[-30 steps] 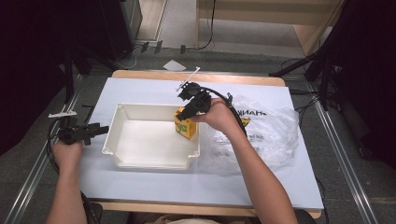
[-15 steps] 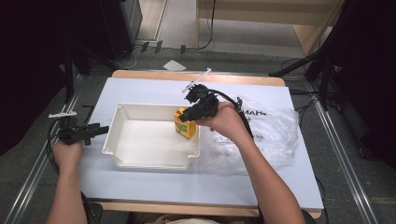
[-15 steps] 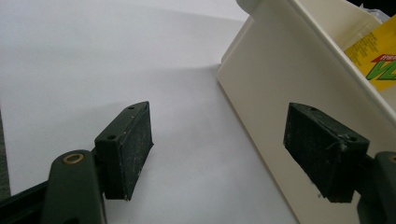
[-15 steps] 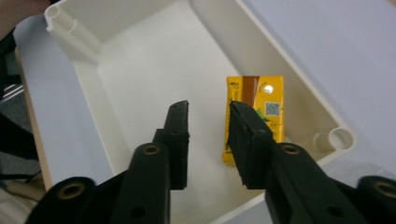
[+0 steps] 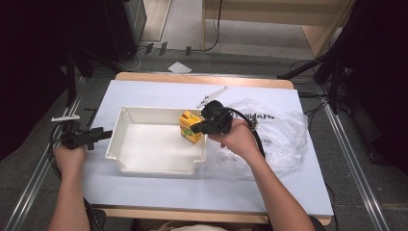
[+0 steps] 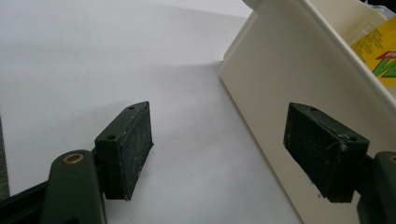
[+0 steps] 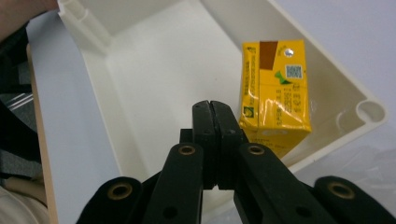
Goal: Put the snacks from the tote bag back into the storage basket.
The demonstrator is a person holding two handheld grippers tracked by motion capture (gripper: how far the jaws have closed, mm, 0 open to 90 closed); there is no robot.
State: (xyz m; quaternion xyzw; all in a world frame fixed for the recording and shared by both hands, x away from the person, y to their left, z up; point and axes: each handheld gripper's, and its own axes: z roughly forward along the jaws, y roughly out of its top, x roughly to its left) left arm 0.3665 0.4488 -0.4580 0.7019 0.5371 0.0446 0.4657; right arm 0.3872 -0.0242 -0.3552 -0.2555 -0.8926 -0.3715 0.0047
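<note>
High view, near edge first: two forearms come in from the bottom. Person's left hand (image 5: 69, 156) sits at the left edge of the table (image 5: 159, 192), holding the left gripper (image 5: 98, 135), which points right toward the outer left wall of the white tray (image 5: 159, 166). Left gripper view: jaws spread wide apart, nothing between them, white table surface under them, tray's cream outer wall (image 6: 280, 93) just beside the right-hand jaw; cannot tell if touching. A bit of yellow carton (image 6: 380, 60) peeks over the tray rim at far right.

Right hand (image 5: 238, 137) is mid-table, just right of the tray, holding the right gripper (image 5: 196, 128), which reaches over the tray's right rim. Right gripper view: right gripper (image 7: 215, 116) jaws pressed flat together, holding nothing. Yellow juice carton (image 7: 275, 100) stands upright just beside the jaw tips, inside the tray (image 7: 140, 70) at its far-right corner, against the right wall. In the high view the juice carton (image 5: 189, 126) sits at that same corner; rest of the tray floor is bare.

Right of the hand: crumpled clear plastic bag (image 5: 284, 132) with dark print lies on the table. Farther back, a grey plate (image 5: 211, 96) sticks up from the right gripper. Beyond the table: floor, cables, a white paper scrap (image 5: 179, 67).
</note>
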